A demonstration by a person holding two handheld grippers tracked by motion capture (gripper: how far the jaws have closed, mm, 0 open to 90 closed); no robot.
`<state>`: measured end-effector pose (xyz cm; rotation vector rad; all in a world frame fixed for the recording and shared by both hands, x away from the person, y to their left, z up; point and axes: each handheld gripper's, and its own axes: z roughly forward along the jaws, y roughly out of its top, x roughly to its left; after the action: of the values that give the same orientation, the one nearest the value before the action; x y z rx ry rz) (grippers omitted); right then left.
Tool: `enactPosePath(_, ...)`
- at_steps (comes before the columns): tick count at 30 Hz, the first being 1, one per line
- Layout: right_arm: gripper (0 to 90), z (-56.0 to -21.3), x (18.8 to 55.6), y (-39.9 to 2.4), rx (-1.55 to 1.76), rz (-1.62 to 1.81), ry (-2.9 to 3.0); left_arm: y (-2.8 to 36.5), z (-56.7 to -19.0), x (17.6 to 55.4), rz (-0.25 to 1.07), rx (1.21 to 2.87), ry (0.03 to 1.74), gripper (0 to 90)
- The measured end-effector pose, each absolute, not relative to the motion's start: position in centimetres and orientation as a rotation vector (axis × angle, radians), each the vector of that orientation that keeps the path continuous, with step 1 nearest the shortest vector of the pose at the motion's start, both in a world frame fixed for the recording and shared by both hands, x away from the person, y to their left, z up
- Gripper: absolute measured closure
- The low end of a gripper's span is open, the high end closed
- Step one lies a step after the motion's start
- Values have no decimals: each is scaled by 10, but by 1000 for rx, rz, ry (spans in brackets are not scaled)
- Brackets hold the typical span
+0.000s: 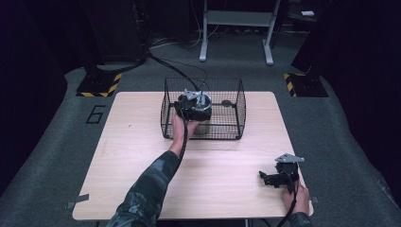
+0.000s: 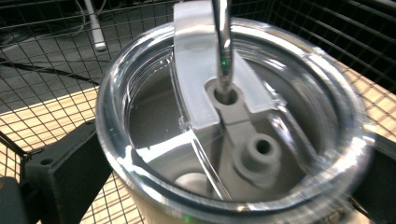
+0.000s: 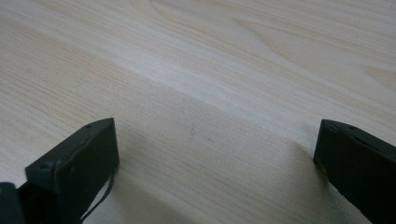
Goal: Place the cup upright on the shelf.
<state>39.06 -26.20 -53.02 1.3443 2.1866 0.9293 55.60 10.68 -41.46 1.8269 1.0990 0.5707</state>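
A grey metal tumbler stands inside the black wire basket at the table's far middle. In the left gripper view its clear lid has a grey slider, and a metal straw goes through the lid hole. My left gripper reaches down into the basket, its black jaws pressed on either side of the tumbler just under the rim. My right gripper rests low over the bare table near the front right corner. Its jaws stand wide open with only wood between them.
The light wooden table is bare in front of the basket. A small dark round item lies in the basket's back right. Beyond the table are grey carpet, two yellow-and-black striped bases and a white frame.
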Motion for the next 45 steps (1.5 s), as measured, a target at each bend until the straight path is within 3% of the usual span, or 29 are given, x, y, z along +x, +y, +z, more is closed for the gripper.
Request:
enactPosePath(17, 0, -530, 391, -262, 1341, 929, 2188, 161, -389, 505, 409, 1854, 1029, 0)
enactPosePath(29, 0, -530, 391, -262, 1340, 929, 2188, 221, -376, 458, 456, 1892, 1001, 0)
enactPosePath(45, 0, -530, 391, -262, 1339, 929, 2188, 278, -390, 407, 537, 1895, 1064, 0)
